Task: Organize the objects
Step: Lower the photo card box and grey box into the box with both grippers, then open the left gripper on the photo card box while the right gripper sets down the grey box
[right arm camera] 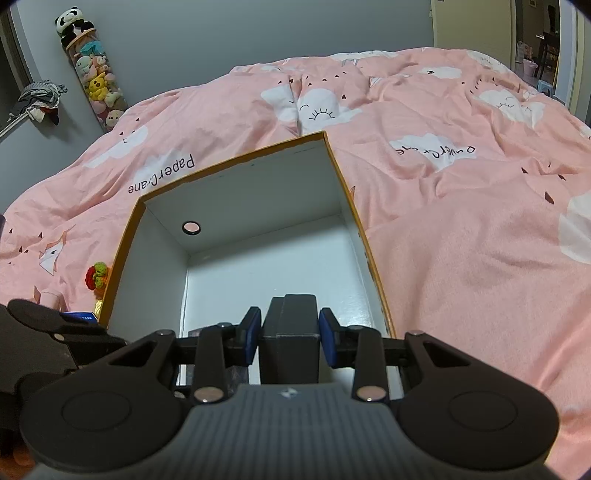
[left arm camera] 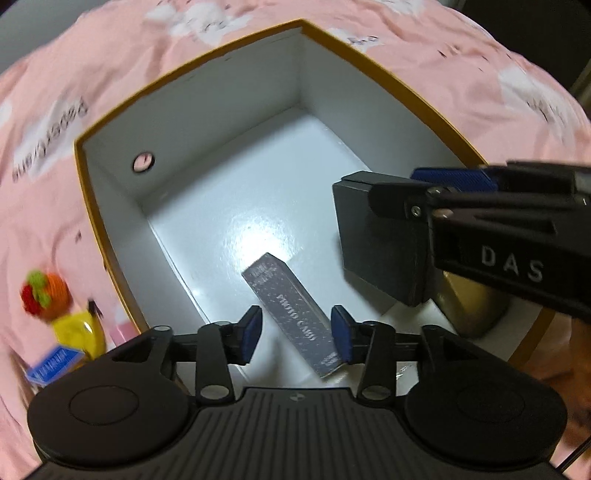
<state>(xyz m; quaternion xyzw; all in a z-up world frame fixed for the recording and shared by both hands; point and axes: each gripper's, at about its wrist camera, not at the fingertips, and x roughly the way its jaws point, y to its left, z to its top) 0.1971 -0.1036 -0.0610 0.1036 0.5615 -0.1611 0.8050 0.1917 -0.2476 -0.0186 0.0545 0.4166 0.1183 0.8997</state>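
A pink quilt (right arm camera: 461, 229) printed with white clouds and the words "PaperCrane" covers the bed and fills most of both views. Behind it a grey wall (right arm camera: 258, 33) runs across the far side; at far left a tall clear tube of plush toys (right arm camera: 96, 79) leans against it with a panda on top, and clothes (right arm camera: 38, 98) hang further left. At far right a doorway (right arm camera: 543, 40) opens onto another room.

An open box (right arm camera: 236, 162) with an orange rim and white inside sits on the quilt. Its left wall has 1 round hole (right arm camera: 191, 228).

The left gripper (left arm camera: 295, 334) points steeply down over the near end of the box, its blue pads apart. A slim grey speckled carton (left arm camera: 291, 317) with white lettering lies tilted between them on the box floor; the right pad looks to be just touching its edge, the left pad is clear of it.

The right gripper (right arm camera: 290, 338) is clamped on a black case (right arm camera: 290, 332), both pads pressed to its sides. In the left view that case (left arm camera: 380, 236) hangs over the right side of the box, above the floor, near the carton but apart from it.

Outside the box to the left lie a crocheted red, green and orange toy (left arm camera: 42, 295), a yellow object (left arm camera: 79, 330) beside it, and a blue card (left arm camera: 55, 363) nearest the camera; the left view is blurred there.
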